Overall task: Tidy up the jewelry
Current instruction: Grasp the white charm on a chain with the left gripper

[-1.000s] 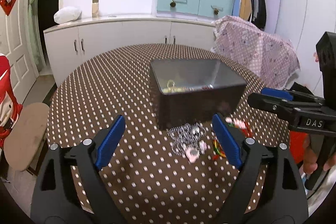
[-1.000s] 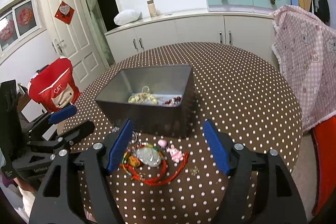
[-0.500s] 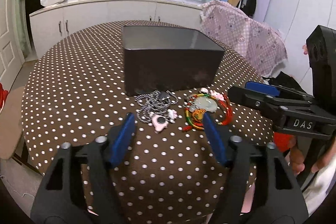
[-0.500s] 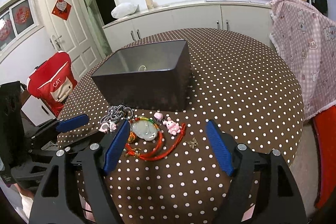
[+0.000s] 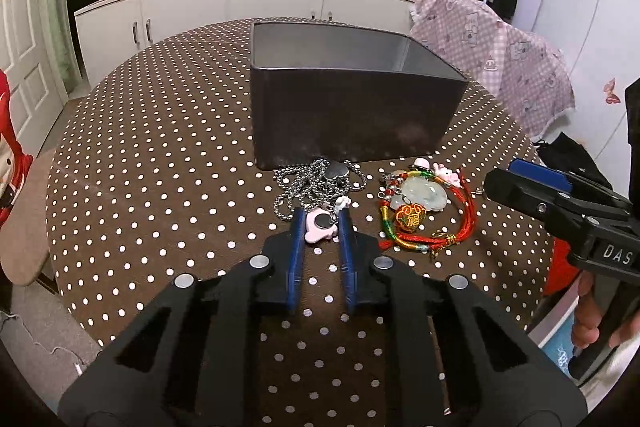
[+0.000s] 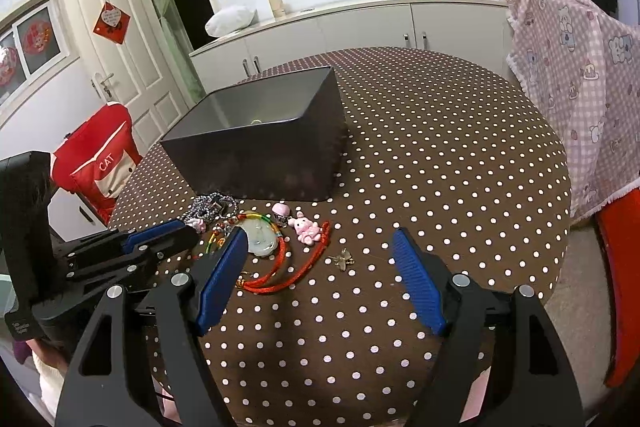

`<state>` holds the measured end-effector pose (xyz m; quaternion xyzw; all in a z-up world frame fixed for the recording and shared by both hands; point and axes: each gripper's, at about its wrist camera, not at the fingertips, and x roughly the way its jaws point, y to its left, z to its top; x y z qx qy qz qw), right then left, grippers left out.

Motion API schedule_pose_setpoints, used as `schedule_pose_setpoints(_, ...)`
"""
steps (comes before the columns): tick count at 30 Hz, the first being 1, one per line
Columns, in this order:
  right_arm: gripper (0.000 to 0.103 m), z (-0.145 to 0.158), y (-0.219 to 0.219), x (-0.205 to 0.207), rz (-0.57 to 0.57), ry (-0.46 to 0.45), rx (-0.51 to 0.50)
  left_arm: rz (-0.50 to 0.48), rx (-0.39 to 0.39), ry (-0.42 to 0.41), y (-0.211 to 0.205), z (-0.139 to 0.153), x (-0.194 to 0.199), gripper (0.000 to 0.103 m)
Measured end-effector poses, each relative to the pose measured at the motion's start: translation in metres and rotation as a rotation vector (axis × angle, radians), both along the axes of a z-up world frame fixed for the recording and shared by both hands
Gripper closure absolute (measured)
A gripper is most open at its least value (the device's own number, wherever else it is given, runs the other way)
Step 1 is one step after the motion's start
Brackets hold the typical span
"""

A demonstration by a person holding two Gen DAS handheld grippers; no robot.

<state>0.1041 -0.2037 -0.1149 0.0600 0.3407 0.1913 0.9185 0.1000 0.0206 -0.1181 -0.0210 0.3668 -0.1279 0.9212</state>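
While we are closing the left gripper (image 5: 320, 223) on the pink charm (image 5: 319, 226) of the steel chain (image 5: 316, 183), which is lying on the bench (image 5: 160, 167) before the dark box (image 5: 352, 119), the right gripper (image 6: 320, 263) is hovering with wide, empty jaws over the red cord bracelet (image 6: 280, 267), ready for it

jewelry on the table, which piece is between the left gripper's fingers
The pink charm on the silver chain. It sits between the left gripper fingers, whose jaws have just been closing; the red cord bracelet lies apart.
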Motion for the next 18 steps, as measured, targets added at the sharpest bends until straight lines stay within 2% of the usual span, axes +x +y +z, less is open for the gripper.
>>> schedule_pose_setpoints(18,0.032,0.004,0.016,-0.003,0.031,-0.008,-0.018,-0.014,-0.069,-0.046,0.022,0.006,-0.021,0.086)
